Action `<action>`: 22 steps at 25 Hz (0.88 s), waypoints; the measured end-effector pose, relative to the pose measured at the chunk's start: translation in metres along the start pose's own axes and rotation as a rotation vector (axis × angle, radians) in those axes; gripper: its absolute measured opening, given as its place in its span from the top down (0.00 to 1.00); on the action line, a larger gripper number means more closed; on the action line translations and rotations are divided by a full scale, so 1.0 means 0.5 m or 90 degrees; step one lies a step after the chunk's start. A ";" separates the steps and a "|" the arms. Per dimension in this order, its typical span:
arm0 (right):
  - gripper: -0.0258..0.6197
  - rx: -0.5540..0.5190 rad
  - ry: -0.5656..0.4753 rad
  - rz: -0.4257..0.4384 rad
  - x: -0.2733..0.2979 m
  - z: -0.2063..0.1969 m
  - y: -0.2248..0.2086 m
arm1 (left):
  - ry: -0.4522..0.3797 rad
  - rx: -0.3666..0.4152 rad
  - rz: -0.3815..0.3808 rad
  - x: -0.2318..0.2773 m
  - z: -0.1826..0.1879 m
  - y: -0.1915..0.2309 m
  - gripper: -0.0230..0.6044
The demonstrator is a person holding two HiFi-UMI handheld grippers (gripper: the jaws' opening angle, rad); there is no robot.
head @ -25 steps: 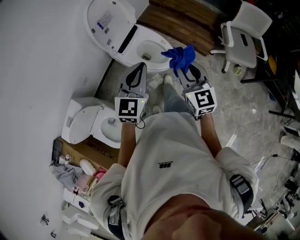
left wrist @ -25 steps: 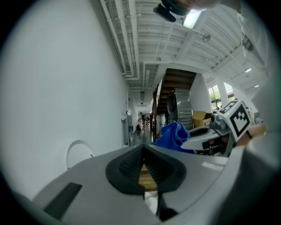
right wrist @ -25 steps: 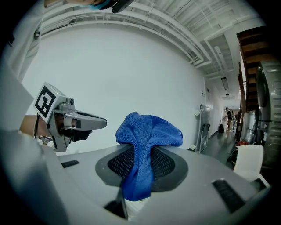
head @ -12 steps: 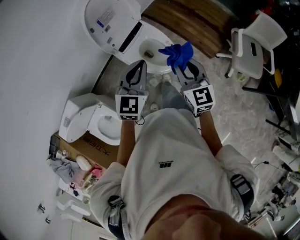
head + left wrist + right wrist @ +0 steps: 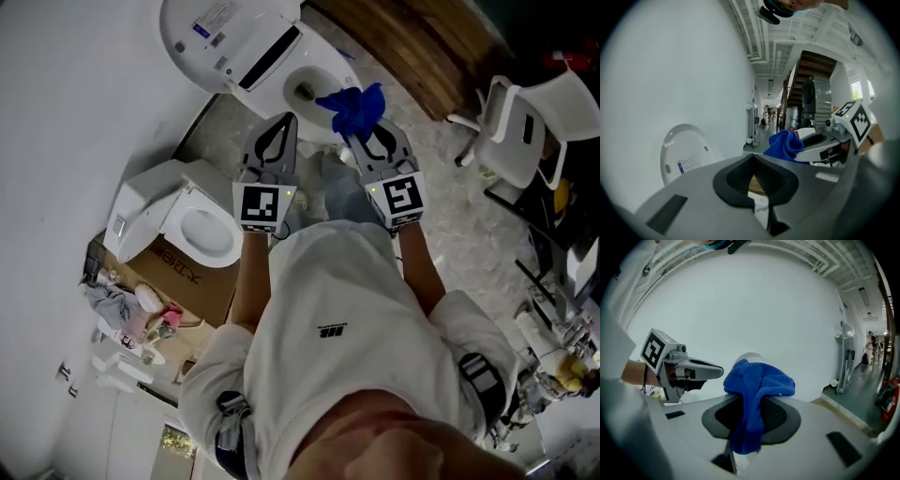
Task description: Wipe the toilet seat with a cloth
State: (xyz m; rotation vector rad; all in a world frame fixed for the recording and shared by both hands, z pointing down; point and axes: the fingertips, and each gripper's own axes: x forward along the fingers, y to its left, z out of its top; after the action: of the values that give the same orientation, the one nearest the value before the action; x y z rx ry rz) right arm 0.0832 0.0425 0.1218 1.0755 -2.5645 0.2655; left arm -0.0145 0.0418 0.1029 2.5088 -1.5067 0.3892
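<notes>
A white toilet stands ahead of me with its lid (image 5: 208,36) raised against the wall and its seat and bowl (image 5: 298,86) open. My right gripper (image 5: 360,131) is shut on a bunched blue cloth (image 5: 353,107), which hangs over the near right edge of the bowl. In the right gripper view the cloth (image 5: 757,394) drapes down between the jaws. My left gripper (image 5: 283,122) is beside it, shut and empty, with its tip near the bowl's front rim. The left gripper view shows its jaws closed together, the lid (image 5: 686,152) at left and the cloth (image 5: 786,143) at right.
A second, smaller toilet (image 5: 187,225) sits on a cardboard box (image 5: 178,281) at the left, with clutter (image 5: 127,309) beside it. A wooden platform (image 5: 422,56) lies behind the toilet. A white chair (image 5: 520,117) stands at the right on the tiled floor.
The toilet has slid up and nearer in the head view as the person turned toward it. Both grippers keep their pose, with the cloth still in the right one.
</notes>
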 end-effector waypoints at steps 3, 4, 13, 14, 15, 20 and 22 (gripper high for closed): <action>0.82 0.005 0.009 0.027 0.040 -0.021 -0.021 | 0.016 -0.011 0.019 0.036 -0.025 0.019 0.95; 0.82 0.005 0.013 0.034 0.053 -0.028 -0.027 | 0.020 -0.014 0.025 0.046 -0.033 0.025 0.95; 0.82 0.006 0.039 0.071 0.163 -0.107 -0.076 | 0.045 -0.059 0.065 0.122 -0.129 0.074 0.95; 0.82 0.010 0.043 0.074 0.174 -0.118 -0.078 | 0.051 -0.060 0.067 0.127 -0.143 0.079 0.95; 0.82 0.012 0.047 0.077 0.185 -0.129 -0.079 | 0.058 -0.060 0.069 0.132 -0.159 0.084 0.95; 0.82 0.025 0.069 0.086 0.232 -0.187 -0.074 | 0.076 -0.084 0.085 0.157 -0.230 0.111 0.95; 0.82 0.027 0.076 0.085 0.251 -0.209 -0.072 | 0.073 -0.096 0.090 0.166 -0.253 0.123 0.95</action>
State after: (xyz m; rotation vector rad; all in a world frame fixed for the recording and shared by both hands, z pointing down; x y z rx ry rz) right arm 0.0525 -0.0328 0.2679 0.8764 -2.5372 0.4072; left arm -0.0477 -0.0189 0.2510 2.2343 -1.6102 0.4170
